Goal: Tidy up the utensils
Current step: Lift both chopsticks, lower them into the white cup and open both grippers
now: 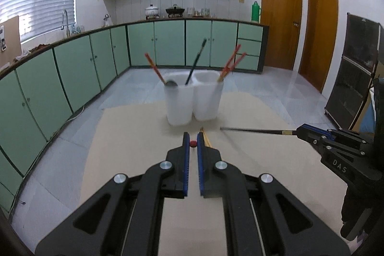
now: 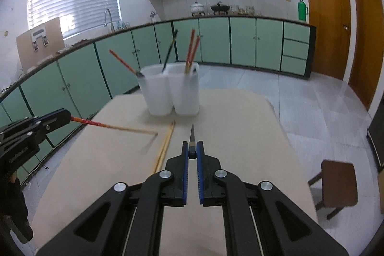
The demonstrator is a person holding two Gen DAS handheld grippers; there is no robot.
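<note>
Two white plastic holders [image 1: 193, 97] [image 2: 172, 92] stand side by side on the beige table. The left one holds a red-handled spoon [image 1: 157, 71] and a black utensil [image 1: 195, 61]; the right one holds red chopsticks [image 1: 231, 62]. My left gripper [image 1: 192, 143] is shut on a red-ended chopstick [image 2: 112, 127], held level above the table. My right gripper [image 2: 192, 152] is shut on a black chopstick [image 1: 254, 130] pointing toward the holders. A pair of wooden chopsticks [image 2: 165, 145] lies on the table between the grippers.
The beige table [image 2: 240, 136] stands on a tiled floor. A brown stool [image 2: 336, 186] stands at the right. Green cabinets [image 1: 72, 73] run along the left and back. A dark cabinet [image 1: 352, 80] is at the far right.
</note>
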